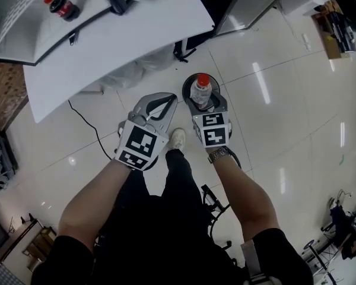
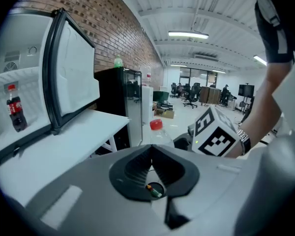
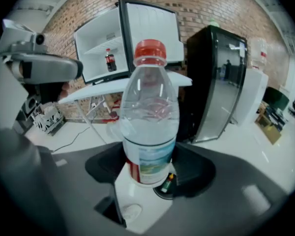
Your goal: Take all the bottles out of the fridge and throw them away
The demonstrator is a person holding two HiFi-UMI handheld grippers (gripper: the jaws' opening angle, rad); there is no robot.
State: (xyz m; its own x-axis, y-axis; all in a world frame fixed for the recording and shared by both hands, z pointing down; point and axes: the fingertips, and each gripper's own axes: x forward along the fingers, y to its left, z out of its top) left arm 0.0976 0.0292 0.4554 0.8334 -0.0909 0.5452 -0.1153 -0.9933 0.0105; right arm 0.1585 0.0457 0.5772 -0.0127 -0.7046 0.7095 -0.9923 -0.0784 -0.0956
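My right gripper (image 1: 203,103) is shut on a clear water bottle (image 1: 201,91) with a red cap, gripped low on its body and upright between the jaws (image 3: 150,127). In the head view a round dark shape (image 1: 187,91) shows around the bottle, over the floor. My left gripper (image 1: 168,101) is level with it on the left, jaws shut together with nothing in them (image 2: 150,149). A small cola bottle (image 1: 62,6) stands in the open white fridge (image 1: 24,34) at the upper left, and it also shows from both grippers (image 2: 15,114) (image 3: 110,59).
A white table (image 1: 130,46) holds the fridge, and a black cable (image 1: 92,132) runs across the floor below it. A black glass-door cabinet (image 3: 216,82) stands to the right of the table. The person's white shoe (image 1: 177,138) is between the grippers.
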